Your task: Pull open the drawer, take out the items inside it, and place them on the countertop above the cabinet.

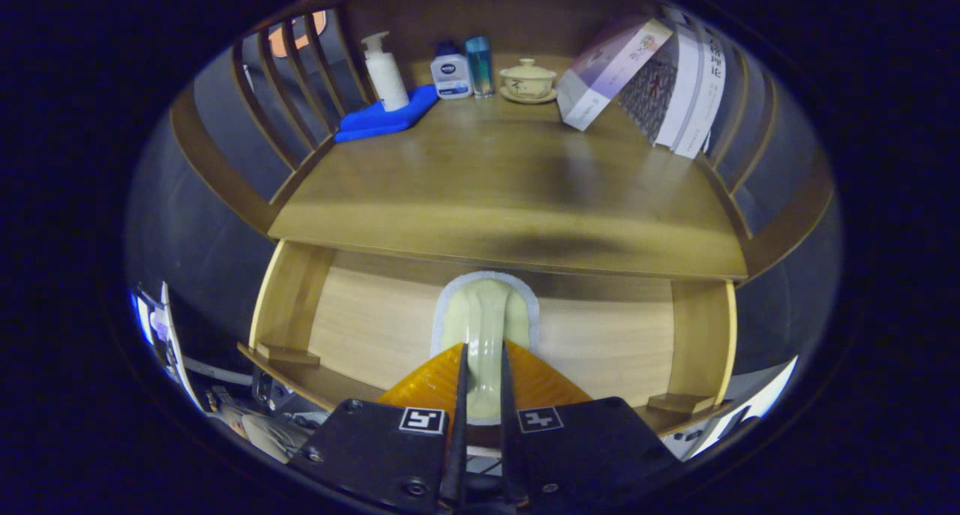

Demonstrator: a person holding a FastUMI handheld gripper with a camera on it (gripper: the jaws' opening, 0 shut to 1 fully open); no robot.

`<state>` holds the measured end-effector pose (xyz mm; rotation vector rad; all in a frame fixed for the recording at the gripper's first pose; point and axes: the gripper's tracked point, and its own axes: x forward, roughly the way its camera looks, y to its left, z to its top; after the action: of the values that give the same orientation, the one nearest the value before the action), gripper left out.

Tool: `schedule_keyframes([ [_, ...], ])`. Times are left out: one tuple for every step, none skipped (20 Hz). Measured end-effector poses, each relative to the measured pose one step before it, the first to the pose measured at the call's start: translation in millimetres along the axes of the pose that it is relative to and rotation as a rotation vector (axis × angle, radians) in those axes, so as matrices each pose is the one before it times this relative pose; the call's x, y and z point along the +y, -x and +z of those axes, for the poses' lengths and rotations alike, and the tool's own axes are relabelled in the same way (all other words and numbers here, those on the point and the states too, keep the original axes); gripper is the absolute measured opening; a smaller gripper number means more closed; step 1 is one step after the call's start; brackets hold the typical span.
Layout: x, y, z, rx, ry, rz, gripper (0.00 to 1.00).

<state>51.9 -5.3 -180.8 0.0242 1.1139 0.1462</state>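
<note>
While the drawer [375, 335] stands pulled open below the surface [510, 193], I see my hand-held gripper [482, 372] narrowed onto a pale green item with a grey-white border [487, 312], both fingers pressing its middle ridge, over the drawer's front edge. At the surface's back edge stand a pump bottle [385, 71] on a blue cloth [382, 118], two small bottles [463, 71], a lidded cup [528, 80]; books [652, 73] lean at its back right corner.

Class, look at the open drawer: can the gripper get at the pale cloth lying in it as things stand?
Probably yes. The drawer is pulled open, and the gripper already seems closed on a raised fold of the cloth, with nothing in the way.
</note>
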Motion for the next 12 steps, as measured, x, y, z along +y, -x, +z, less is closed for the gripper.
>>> schedule_keyframes([
  [-1.04, 7.56, 3.6, -0.01198, 0.0021, -0.00357, 0.22],
  [-0.96, 7.11, 4.43, -0.00932, 0.00088, -0.00185, 0.22],
  [-0.79, 5.17, 5.09, -0.01255, -0.00578, -0.00322, 0.22],
  [-1.23, 3.59, 6.91, -0.01166, -0.00451, -0.00616, 0.22],
  [-0.89, 3.14, 6.56, -0.00672, -0.00614, -0.00241, 0.22],
  [1.22, 1.95, 7.28, -0.00484, -0.0108, 0.00464, 0.22],
  [0.93, -0.02, 7.82, -0.00183, -0.00697, 0.00377, 0.22],
  [-0.04, -0.28, 10.41, -0.00682, -0.00664, -0.00051, 0.22],
  [-0.93, -1.76, 9.59, -0.00431, -0.00264, -0.00539, 0.22],
  [-0.16, -2.43, 10.27, -0.0025, -0.00834, 0.00035, 0.22],
  [-0.13, -2.34, 9.23, -0.00046, -0.01482, 0.00142, 0.22],
  [1.24, -3.75, 10.2, 0.00091, -0.00766, 0.00175, 0.22],
])
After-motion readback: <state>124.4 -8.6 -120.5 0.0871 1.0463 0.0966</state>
